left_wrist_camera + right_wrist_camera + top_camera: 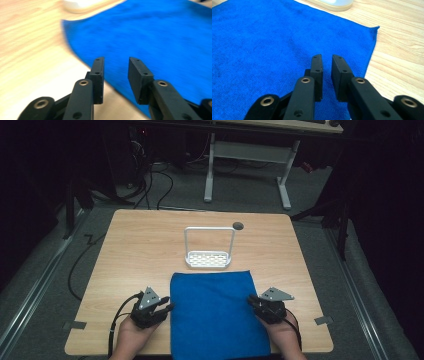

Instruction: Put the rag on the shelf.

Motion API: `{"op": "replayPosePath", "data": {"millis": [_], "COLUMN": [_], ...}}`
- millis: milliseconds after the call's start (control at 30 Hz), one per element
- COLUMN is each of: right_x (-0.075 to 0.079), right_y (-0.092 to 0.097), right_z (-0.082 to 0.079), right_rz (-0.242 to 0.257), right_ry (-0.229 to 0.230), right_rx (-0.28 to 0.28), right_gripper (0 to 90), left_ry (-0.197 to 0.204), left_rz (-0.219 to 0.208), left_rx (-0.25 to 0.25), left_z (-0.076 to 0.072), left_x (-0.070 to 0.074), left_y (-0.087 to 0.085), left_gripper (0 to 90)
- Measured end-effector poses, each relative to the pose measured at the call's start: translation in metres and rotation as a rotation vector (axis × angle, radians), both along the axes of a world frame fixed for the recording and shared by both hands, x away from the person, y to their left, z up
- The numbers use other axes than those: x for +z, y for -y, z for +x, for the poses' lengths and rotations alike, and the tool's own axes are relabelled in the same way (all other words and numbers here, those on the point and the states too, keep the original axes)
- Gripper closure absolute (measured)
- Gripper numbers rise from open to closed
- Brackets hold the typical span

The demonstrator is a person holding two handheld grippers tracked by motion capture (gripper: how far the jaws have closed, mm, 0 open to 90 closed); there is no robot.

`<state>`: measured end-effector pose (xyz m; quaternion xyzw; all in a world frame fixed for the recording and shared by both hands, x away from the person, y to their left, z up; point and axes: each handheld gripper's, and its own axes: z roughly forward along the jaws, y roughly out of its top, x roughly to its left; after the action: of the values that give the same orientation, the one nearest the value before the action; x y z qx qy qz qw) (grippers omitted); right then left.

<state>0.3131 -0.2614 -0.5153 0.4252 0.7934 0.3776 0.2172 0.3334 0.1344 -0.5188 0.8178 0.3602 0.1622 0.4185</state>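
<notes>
Hovering at either side of the blue cloth [216, 314], both grippers sit low near the front edge of the wooden table [145, 245]. The left gripper [169, 307] points its tips at the cloth's left edge, and in the left gripper view its jaws stand spread with a clear gap, nothing between them, the cloth's edge lying just beyond. The right gripper [251, 301] is at the cloth's right edge; in the right gripper view its jaws are parted by only a narrow slit, empty, hanging over the blue fabric near its corner. The cloth lies flat at the front middle of the table. Just behind its far edge stands a white rack [208, 259] with a tall hoop handle, upright.
</notes>
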Motion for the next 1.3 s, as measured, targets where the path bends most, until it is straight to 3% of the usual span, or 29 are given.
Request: {"op": "replayPosePath", "data": {"millis": [33,67,167,267,567,733,1033,1133,1233,1300], "right_x": [0.0,0.001,0.002,0.001,0.0,0.0,-0.003,-0.003,-0.004,-0.005], "right_y": [0.0,0.001,0.003,0.006,0.006,0.006,0.005,0.007,0.007,0.007], "right_z": [0.0,0.0,-0.001,0.0,-0.001,0.0,0.004,0.006,0.011,0.017], "right_rz": [0.005,0.008,0.027,0.049,0.058,0.064,0.068,0.071,0.063,0.068], "right_ry": [0.001,0.003,0.002,-0.005,-0.009,-0.012,-0.024,-0.012,0.006,-0.004], "right_rx": [-0.001,0.001,-0.002,-0.005,0.004,0.007,0.0,-0.022,-0.053,-0.077], "right_gripper": [79.0,78.9,78.4,78.0,77.5,77.5,74.2,70.8,64.5,61.3], "left_ry": [0.0,0.012,0.008,0.002,-0.034,-0.058,-0.045,-0.028,-0.027,-0.027], "left_rz": [0.0,0.035,0.036,0.027,0.031,-0.009,-0.019,-0.027,-0.066,-0.066], "left_rx": [0.0,0.041,0.077,0.124,0.155,0.159,0.145,0.139,0.133,0.127], "left_z": [0.0,0.009,0.02,0.045,0.085,0.09,0.089,0.087,0.086,0.086], "left_x": [0.0,-0.003,-0.005,-0.007,-0.014,-0.015,-0.015,-0.014,-0.014,-0.014], "left_y": [0.0,0.002,0.004,0.012,0.029,0.025,0.025,0.026,0.022,0.022], "left_gripper": [62.8,60.7,57.8,55.0,53.2,62.6,79.0,82.3,84.3,84.5]}}
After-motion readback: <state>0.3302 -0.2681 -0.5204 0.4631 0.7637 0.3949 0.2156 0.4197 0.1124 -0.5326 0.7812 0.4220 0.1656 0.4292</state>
